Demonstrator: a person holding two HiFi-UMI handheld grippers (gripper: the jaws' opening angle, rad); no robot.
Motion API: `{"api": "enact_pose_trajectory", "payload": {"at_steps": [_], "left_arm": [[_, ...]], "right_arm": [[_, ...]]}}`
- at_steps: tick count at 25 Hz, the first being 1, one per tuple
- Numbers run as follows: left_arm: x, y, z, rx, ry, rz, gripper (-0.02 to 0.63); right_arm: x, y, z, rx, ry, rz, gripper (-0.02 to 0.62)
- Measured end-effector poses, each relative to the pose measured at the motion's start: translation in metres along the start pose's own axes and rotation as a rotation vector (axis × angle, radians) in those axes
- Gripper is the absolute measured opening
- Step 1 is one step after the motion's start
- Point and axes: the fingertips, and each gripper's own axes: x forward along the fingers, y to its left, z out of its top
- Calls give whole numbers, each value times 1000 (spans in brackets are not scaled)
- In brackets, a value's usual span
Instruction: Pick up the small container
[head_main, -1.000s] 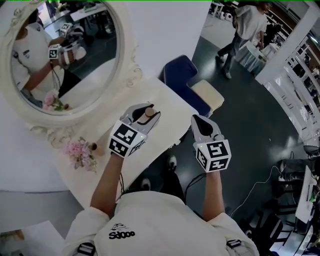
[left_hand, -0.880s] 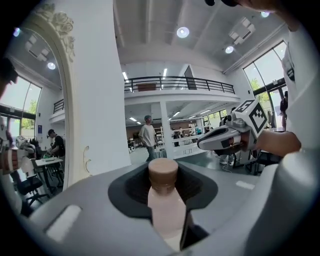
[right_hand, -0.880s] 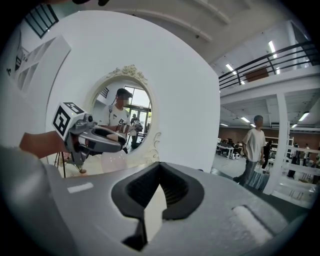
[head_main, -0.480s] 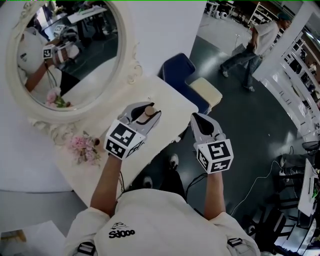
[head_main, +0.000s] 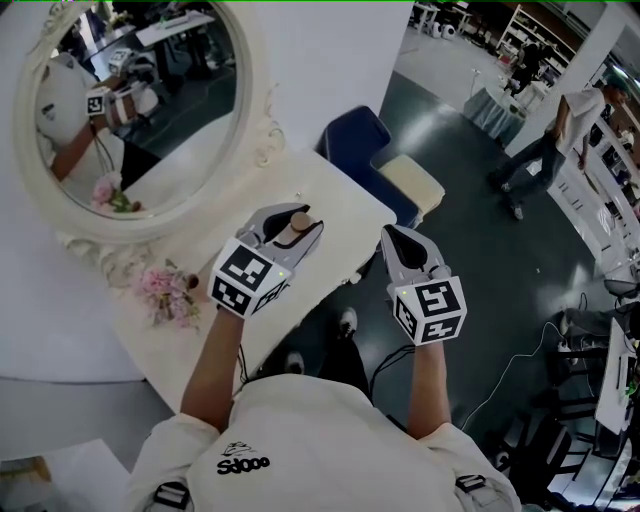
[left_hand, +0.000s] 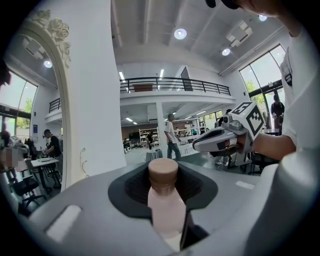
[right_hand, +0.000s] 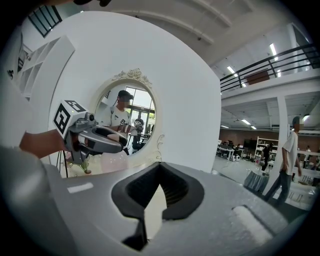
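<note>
A small pale pink bottle with a brown cap (head_main: 297, 227) is held above the cream table (head_main: 335, 195), with my left gripper (head_main: 296, 214) shut on it. In the left gripper view the bottle (left_hand: 164, 200) stands upright between the dark pads, its cap just past the tips. My right gripper (head_main: 398, 240) hovers beyond the table's right edge, over the dark floor, its jaws together and empty. The right gripper view shows the right gripper (right_hand: 159, 167) with only a thin slit between the pads. It also shows my left gripper (right_hand: 107, 141) in front of the mirror.
An oval white-framed mirror (head_main: 130, 100) stands at the table's back left. Pink flowers (head_main: 160, 290) lie near its base. A blue chair (head_main: 358, 145) with a cream cushion (head_main: 415, 188) stands past the table's far corner. A person (head_main: 560, 140) walks at the far right.
Both grippers stay almost where they were, the left still holding the bottle. The person in the background has walked to the right.
</note>
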Motion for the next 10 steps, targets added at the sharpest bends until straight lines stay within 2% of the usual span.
{"api": "enact_pose_trajectory", "payload": {"at_steps": [10], "left_arm": [[14, -1, -3, -13, 13, -4, 144]], "right_arm": [[5, -9, -10, 9, 19, 14, 2]]}}
